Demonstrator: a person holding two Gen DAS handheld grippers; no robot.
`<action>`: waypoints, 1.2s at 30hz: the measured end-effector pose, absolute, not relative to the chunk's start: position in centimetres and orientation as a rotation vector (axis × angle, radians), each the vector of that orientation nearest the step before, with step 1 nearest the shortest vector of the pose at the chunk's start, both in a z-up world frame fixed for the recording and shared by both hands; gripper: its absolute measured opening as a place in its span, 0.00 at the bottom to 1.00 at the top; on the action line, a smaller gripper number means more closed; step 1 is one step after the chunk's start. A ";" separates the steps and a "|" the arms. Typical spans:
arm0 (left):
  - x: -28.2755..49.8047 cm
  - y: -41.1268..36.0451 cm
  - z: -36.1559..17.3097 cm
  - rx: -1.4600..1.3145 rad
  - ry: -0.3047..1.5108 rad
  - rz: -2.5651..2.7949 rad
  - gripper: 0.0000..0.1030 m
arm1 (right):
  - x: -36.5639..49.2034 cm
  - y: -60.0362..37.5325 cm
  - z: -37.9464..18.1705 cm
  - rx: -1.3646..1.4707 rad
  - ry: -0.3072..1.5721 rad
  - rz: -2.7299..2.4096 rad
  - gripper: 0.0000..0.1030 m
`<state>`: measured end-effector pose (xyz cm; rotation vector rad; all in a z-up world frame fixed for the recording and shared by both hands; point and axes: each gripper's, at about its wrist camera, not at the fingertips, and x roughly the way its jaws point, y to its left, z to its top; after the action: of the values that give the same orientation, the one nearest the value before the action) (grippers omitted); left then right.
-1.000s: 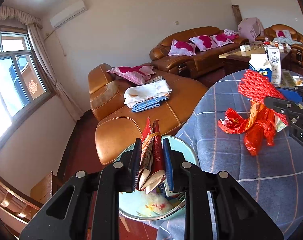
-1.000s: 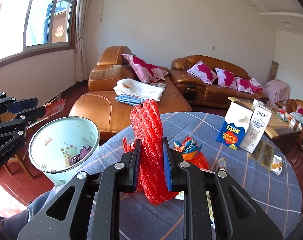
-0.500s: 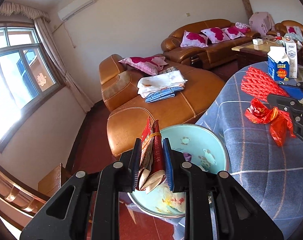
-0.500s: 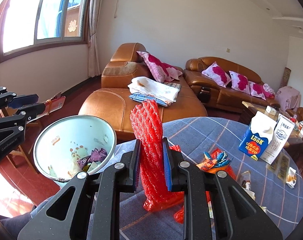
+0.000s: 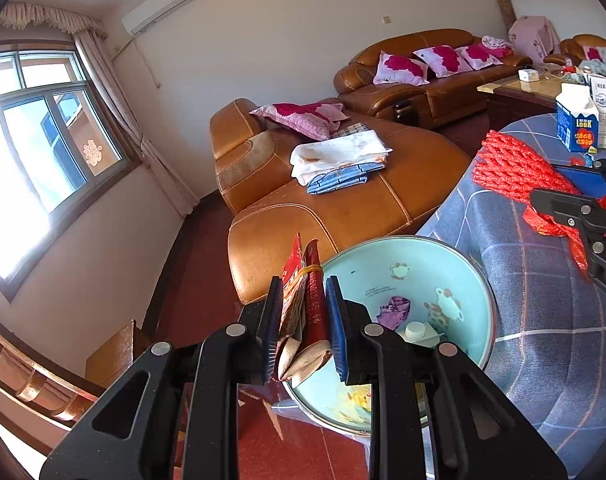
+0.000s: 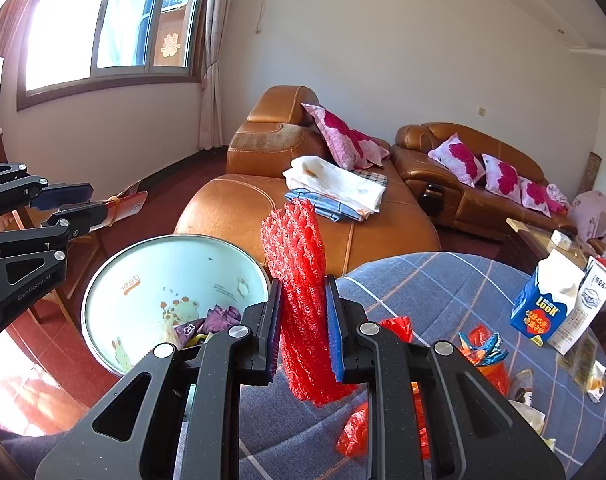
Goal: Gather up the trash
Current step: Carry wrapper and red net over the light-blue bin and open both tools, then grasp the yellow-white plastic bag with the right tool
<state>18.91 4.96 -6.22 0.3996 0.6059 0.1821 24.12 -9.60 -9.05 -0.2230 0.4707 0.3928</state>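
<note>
Left gripper [image 5: 303, 316]: jaws clenched on a bundle of wrappers [image 5: 305, 300], flat glossy red packets bound with a yellow rubber band, pale crumpled ends sticking out toward the camera. It is held level over the near rim of the trash bin [image 5: 455, 252], a round pale-green tub with cartoon animals printed inside; in the bin lie a purple crinkled wrapper [image 5: 395, 306] and a small white carton with a cap.

Right gripper [image 6: 303, 320]: jaws clamped around the middle of a red foam net sleeve [image 6: 297, 256], a soft open-mesh tube standing upright, its top fanning out above the fingers. It is poised at the table's edge, just beside the bin [image 6: 103, 280].

Table [image 6: 435, 280]: round, under a blue-grey plaid cloth. Near the sleeve, crumpled red plastic [image 6: 359, 428], thin and shiny, and a blue-orange wrapper [image 6: 483, 348]. Toward the far edge a blue-white milk carton [image 6: 543, 304] stands upright, touching a second white carton.

Behind: tan leather sofa [image 6: 263, 200] with folded cloth on the seat
</note>
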 end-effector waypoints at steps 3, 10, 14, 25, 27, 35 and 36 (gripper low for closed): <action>19.0 5.1 -6.5 0.401 0.608 0.188 0.21 | 24.2 -9.1 -9.1 -0.230 0.473 0.403 0.20; 19.5 5.6 -6.7 0.394 0.617 0.199 0.22 | 24.6 -8.0 -9.4 -0.246 0.479 0.431 0.20; 19.8 6.2 -6.8 0.388 0.622 0.204 0.22 | 24.8 -7.3 -9.4 -0.253 0.481 0.451 0.20; 20.5 6.6 -7.3 0.378 0.639 0.187 0.27 | 25.8 -5.2 -9.7 -0.262 0.487 0.513 0.34; 20.4 6.7 -7.4 0.380 0.644 0.183 0.27 | 25.9 -5.4 -9.7 -0.244 0.481 0.513 0.58; 20.0 7.2 -7.6 0.366 0.649 0.202 0.56 | 25.2 -6.0 -9.8 -0.236 0.485 0.493 0.58; 19.8 7.1 -7.5 0.366 0.646 0.200 0.56 | 25.0 -6.2 -9.8 -0.236 0.484 0.491 0.58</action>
<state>19.84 7.14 -7.54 0.3664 0.6458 0.2004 25.04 -6.17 -9.77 -0.2360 0.4841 0.4907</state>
